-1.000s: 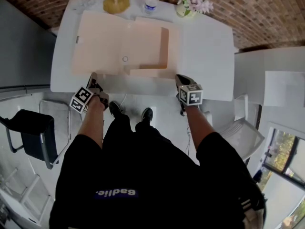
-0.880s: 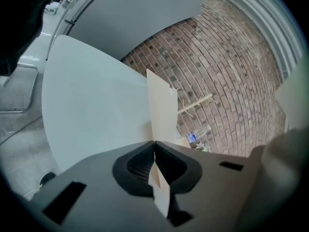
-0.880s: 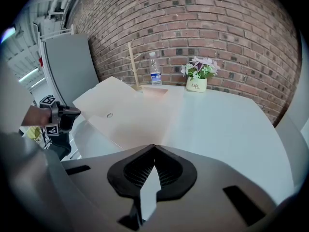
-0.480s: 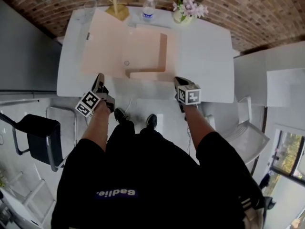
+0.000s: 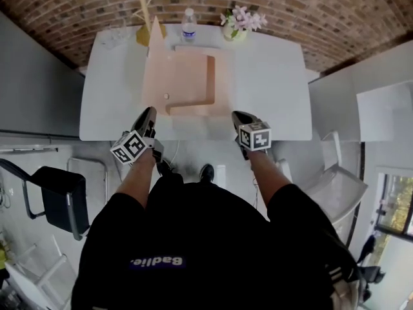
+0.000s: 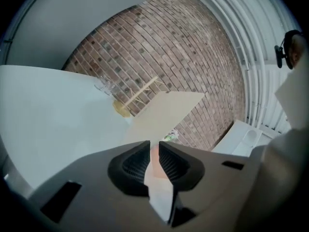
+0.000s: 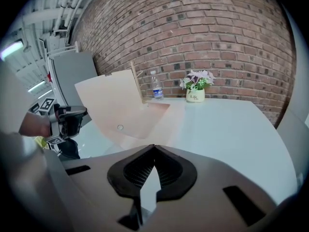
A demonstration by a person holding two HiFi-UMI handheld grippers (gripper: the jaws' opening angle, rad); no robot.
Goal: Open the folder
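folder (image 5: pixel 190 76), smooth peach card, cover (image 5: pixel 155 60) tilted up

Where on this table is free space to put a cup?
Bare: the white table's right half, between the peach folder and the right edge; a strip left of its raised cover. Crowded: far edge, clear bottle, white flower pot, wooden stand.

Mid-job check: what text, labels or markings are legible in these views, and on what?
"Badlie." as best it reads: white print on the person's black top.
"Lif", rest too small: label on the flower pot.
Water bottle label: too blurred to read.
Marker cubes: black-and-white square patterns, no words.
Folder: no print visible.
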